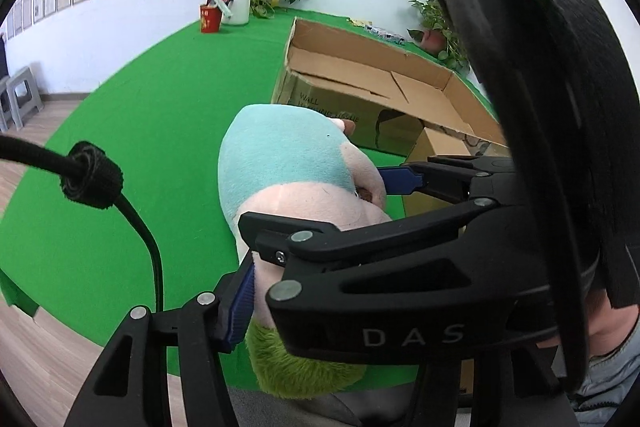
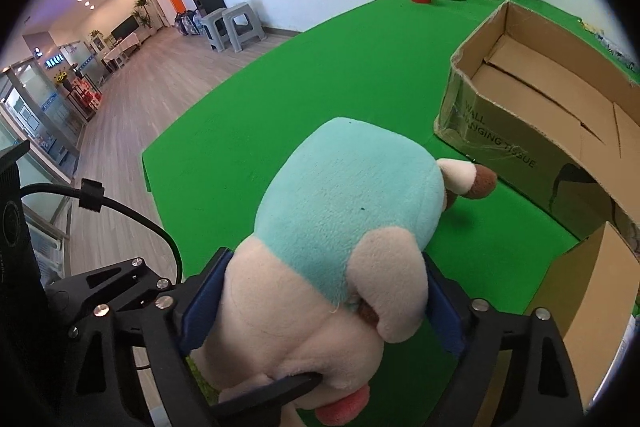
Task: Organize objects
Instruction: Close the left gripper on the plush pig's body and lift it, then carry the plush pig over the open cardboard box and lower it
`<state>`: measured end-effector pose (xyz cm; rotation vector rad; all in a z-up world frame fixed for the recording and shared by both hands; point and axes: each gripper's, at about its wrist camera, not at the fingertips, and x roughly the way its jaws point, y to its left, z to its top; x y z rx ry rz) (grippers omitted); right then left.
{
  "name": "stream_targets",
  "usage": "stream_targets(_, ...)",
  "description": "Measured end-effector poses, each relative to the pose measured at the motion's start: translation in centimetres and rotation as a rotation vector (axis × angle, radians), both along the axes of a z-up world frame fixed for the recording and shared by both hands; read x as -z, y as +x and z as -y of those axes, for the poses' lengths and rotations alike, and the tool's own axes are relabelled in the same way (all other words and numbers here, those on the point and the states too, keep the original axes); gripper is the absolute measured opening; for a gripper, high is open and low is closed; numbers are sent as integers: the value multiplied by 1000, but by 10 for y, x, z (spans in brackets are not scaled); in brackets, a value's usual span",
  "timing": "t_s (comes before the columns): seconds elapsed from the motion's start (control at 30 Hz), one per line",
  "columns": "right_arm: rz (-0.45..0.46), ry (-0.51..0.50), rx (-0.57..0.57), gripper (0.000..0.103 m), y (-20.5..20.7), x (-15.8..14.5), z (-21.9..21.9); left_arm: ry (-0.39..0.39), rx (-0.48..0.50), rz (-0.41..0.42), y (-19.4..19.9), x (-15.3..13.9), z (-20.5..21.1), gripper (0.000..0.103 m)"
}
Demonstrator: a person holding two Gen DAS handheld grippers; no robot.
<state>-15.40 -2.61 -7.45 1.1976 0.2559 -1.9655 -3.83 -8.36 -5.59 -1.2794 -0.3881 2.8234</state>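
Both my grippers on the plush toy, above the green table.

My right gripper [image 2: 320, 303] has its blue pads pressed into either side of the plush toy [image 2: 344, 211], at the pink head end, so it is clamped on it. In my left wrist view, the left gripper [image 1: 320, 231] seems to pinch the same plush toy [image 1: 280, 163], one blue pad low on its near side, though the other gripper's black frame blocks much of that. The toy is held near the open cardboard box [image 2: 540, 95], which sits on the green table [image 2: 320, 75], apart from it.
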Motion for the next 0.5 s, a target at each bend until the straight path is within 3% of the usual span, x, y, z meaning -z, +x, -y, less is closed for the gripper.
stream_targets(0.23, -112, -99, 35, 74, -7, -33, -26, -106, 46, -92, -30, -40, -28, 53)
stream_targets(0.5, -292, -200, 192, 70, -40, -96, -86, -184, 212, -282, -90, -112, -89, 53)
